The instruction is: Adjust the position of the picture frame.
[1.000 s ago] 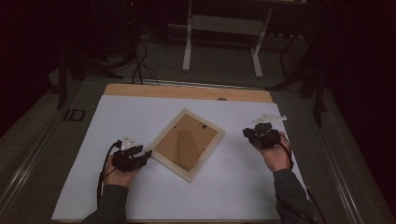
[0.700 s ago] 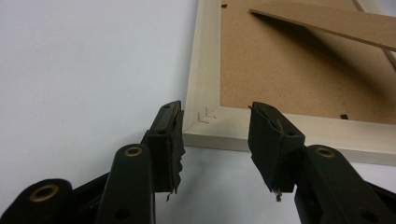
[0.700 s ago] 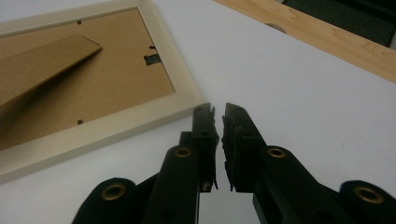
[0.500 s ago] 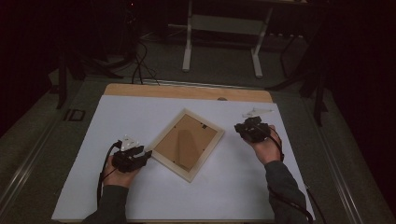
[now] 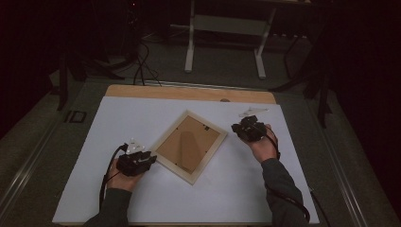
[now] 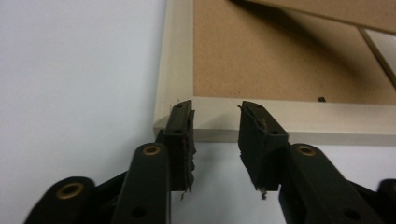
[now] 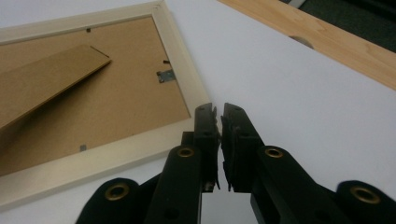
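Both grippers at corners of one pale wooden picture frame, lying back-up on the white board.

Left gripper: jaws part-spread and just been closing, frame's near corner rail right ahead of the tips, nothing pinched yet. Right gripper: jaws nearly pressed together, only a sliver of gap, tips just beside the opposite corner, holding nothing. Brown fibreboard backing with its folding stand faces up, between the two jaws. Risks, as a judgement: left jaws closing short of the rail would nip air and nudge the frame askew; right tips, nearly closed, could only push, sliding the frame across the smooth board. Count: one frame, one stand, two grippers, one small metal hanger.
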